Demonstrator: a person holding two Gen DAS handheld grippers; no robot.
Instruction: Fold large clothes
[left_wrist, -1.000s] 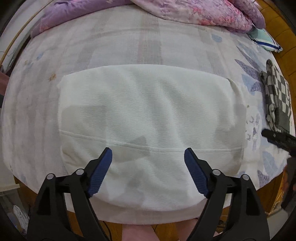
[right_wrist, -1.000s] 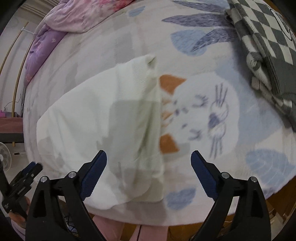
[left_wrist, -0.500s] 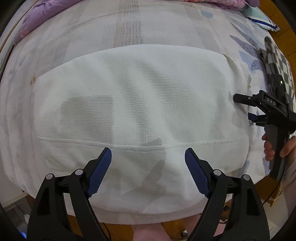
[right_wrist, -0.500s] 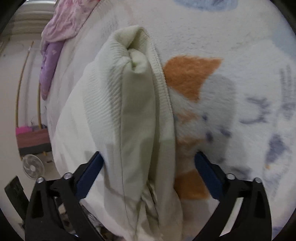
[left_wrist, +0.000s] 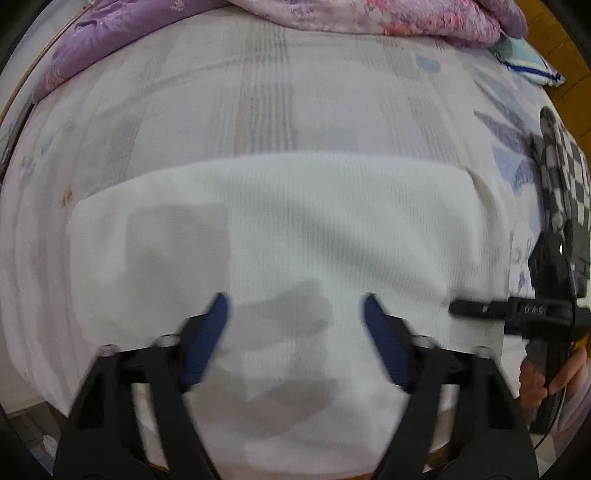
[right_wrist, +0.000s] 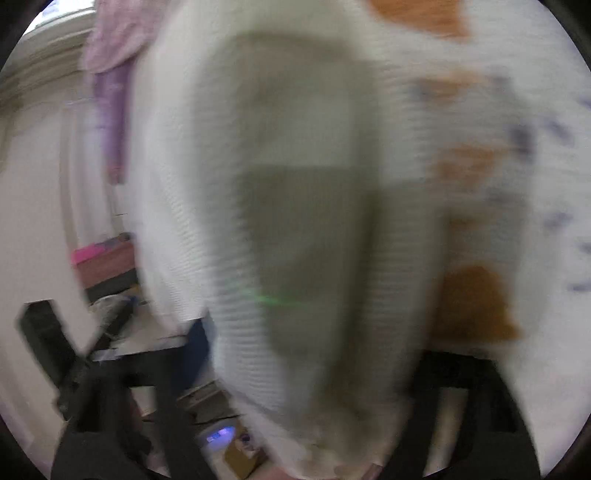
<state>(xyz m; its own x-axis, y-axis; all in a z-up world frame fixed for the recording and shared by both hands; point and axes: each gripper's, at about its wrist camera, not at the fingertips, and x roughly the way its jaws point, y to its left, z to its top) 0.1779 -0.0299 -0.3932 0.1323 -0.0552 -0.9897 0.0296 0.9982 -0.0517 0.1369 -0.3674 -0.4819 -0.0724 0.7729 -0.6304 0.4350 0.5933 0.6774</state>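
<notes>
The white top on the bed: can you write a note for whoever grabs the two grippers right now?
Left gripper: above the white top, jaws closing, nothing pinched yet.
Right gripper: at the top's right end, jaws closing round that edge; too blurred to tell whether it grips.
The top lies folded into a band on the bed; a checked garment lies to its right.
Left: fold it smaller.
</notes>
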